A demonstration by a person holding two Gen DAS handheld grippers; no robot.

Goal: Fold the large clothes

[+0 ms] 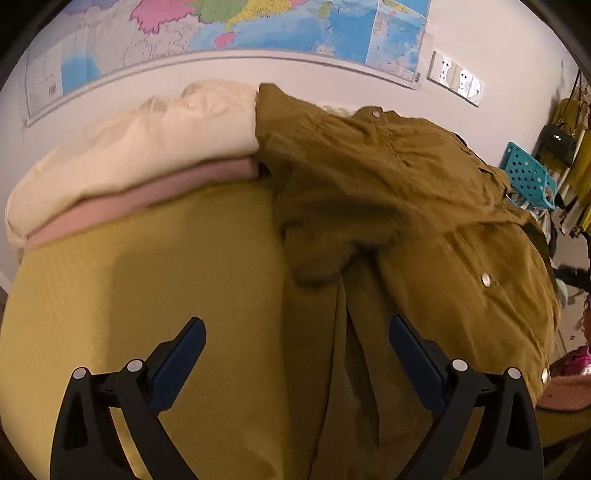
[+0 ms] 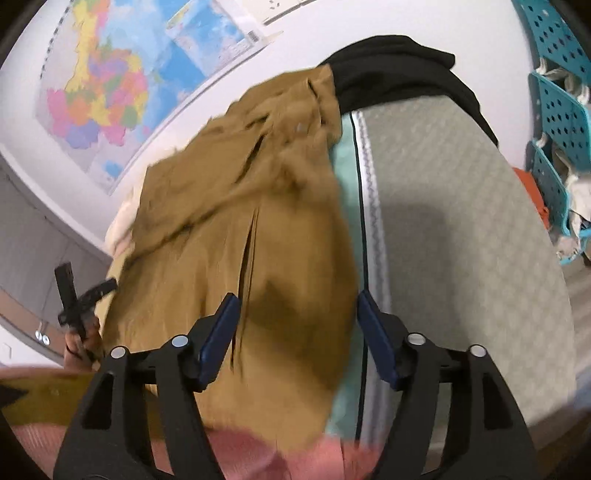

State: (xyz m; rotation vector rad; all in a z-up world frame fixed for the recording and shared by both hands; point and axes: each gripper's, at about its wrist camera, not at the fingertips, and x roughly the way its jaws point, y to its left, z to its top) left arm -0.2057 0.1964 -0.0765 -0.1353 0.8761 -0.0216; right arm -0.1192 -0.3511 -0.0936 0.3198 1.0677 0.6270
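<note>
Two grippers are seen above a brown jacket [image 1: 388, 206] spread over a bed. The left gripper [image 1: 297, 332] is held with its blue-padded fingers [image 1: 184, 354] wide apart, and nothing is caught between them; beneath the gap lie the jacket's left edge and a mustard sheet [image 1: 147, 295]. The jacket is laid to the right of the sheet, rumpled, with a sleeve bunched near its middle and pale snaps [image 1: 487, 278] along its right side. Behind the sheet, cream bedding [image 1: 140, 147] is stacked on a pink layer [image 1: 147, 199], just beside the jacket's upper left corner. A map [image 1: 258, 26] is hung on the wall behind, with wall sockets [image 1: 458, 79] to its right and a teal basket [image 1: 528, 173] near the jacket's far right.

The right gripper [image 2: 295, 314] is likewise spread wide and holds nothing. In its view the jacket [image 2: 240, 221] is blurred; its lower part lies under the gap, with a dark slit running down the cloth. To the right, a grey mattress side [image 2: 461, 240] is visible beside a mint strip [image 2: 349, 173]. A black garment [image 2: 399, 70] is draped at the mattress's far end, touching the jacket's top. The left gripper [image 2: 74, 299] is seen at the jacket's left edge. Pink cloth [image 2: 258, 454] is visible at the bottom.
</note>
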